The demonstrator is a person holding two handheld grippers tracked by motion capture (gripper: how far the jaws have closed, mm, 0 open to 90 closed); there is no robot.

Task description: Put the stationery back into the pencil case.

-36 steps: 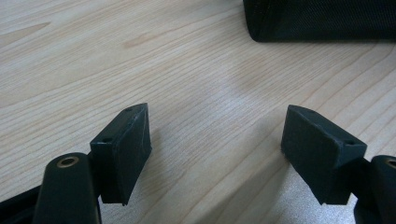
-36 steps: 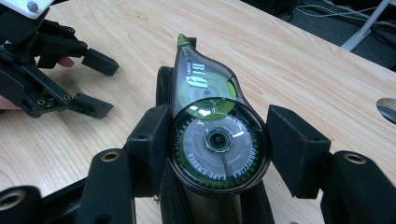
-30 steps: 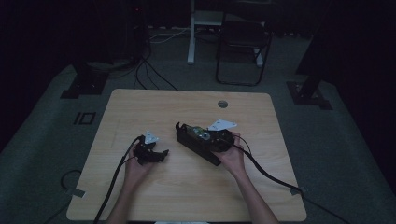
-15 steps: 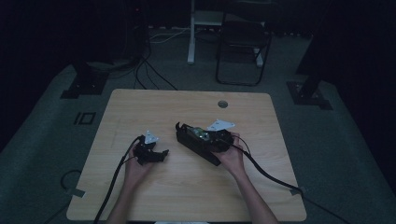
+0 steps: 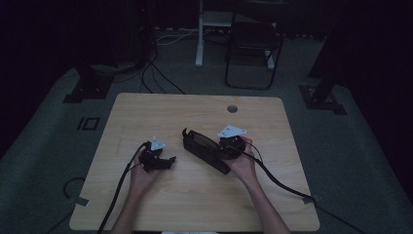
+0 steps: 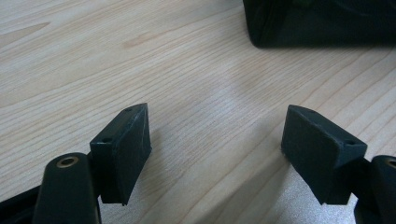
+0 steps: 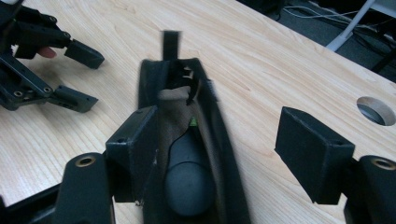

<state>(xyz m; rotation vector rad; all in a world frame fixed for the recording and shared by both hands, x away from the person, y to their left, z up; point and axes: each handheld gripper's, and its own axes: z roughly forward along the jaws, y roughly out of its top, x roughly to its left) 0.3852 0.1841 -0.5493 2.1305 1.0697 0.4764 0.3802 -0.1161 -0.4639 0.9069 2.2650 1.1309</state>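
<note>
From the high view, the black case (image 5: 207, 150) is only a long dark shape lying slanted on the middle of the light wooden bench (image 5: 195, 204), with the right gripper (image 5: 221, 153) at its near end and the left gripper (image 5: 168, 161) a little apart to its left. The right gripper view shows more: the case (image 7: 187, 154) is open along its top, has soft cloth walls with a brownish lining, and a rounded dark object (image 7: 189, 182) lies inside. An upright strap (image 7: 171, 44) stands at its far end. The right gripper (image 7: 229, 154) has just been opening its jaws; they stand wide, the case between them, the right pad clearly free. The left gripper (image 6: 217, 144) holds its jaws apart over bare wood grain, nothing between, with the case's corner (image 6: 322, 23) beyond.
</note>
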